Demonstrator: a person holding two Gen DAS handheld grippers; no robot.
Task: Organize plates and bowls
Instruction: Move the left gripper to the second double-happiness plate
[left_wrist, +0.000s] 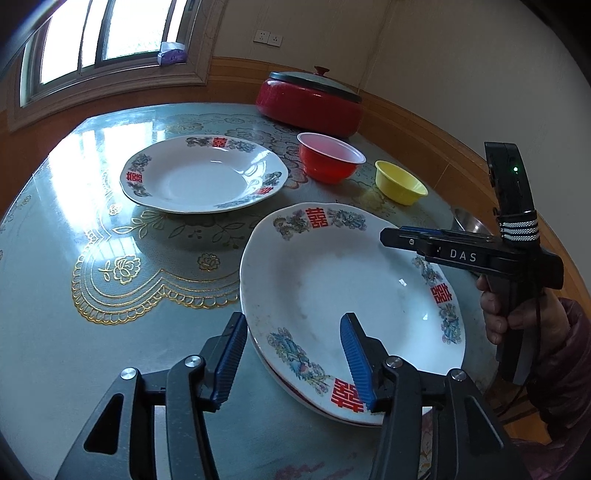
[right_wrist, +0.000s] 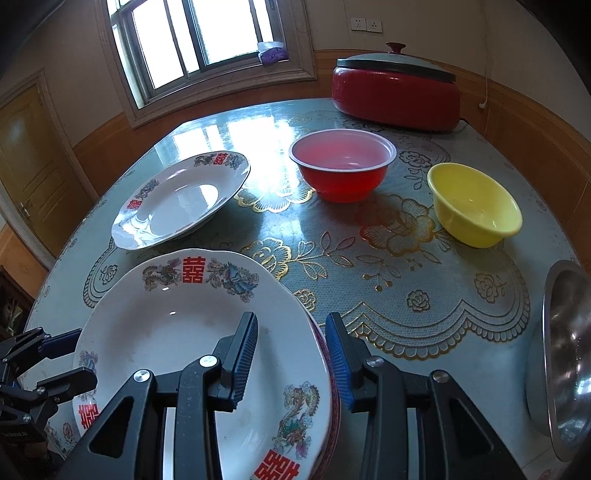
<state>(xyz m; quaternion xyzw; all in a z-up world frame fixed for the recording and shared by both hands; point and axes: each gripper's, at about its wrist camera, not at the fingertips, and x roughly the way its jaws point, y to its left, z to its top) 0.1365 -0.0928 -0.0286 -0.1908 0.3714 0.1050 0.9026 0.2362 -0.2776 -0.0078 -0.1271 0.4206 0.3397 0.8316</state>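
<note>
A white patterned plate (left_wrist: 351, 291) lies on top of another plate at the near side of the table; it also shows in the right wrist view (right_wrist: 177, 325). My left gripper (left_wrist: 291, 358) is open, its jaws astride the near left rim of this stack. My right gripper (right_wrist: 291, 358) is open, its jaws astride the stack's right rim; it shows from the side in the left wrist view (left_wrist: 402, 236). A second white plate (left_wrist: 203, 175) (right_wrist: 177, 201) lies alone further back. A red bowl (left_wrist: 328, 157) (right_wrist: 341, 164), a yellow bowl (left_wrist: 400, 182) (right_wrist: 474, 205) and a steel bowl (right_wrist: 565, 354) stand to the right.
The table (left_wrist: 110, 332) has a glossy teal floral cover. A red lidded cooker (left_wrist: 310, 99) (right_wrist: 397, 88) stands at the back by the wall. A window (right_wrist: 195, 40) is behind the table, and a door (right_wrist: 26, 166) on the left.
</note>
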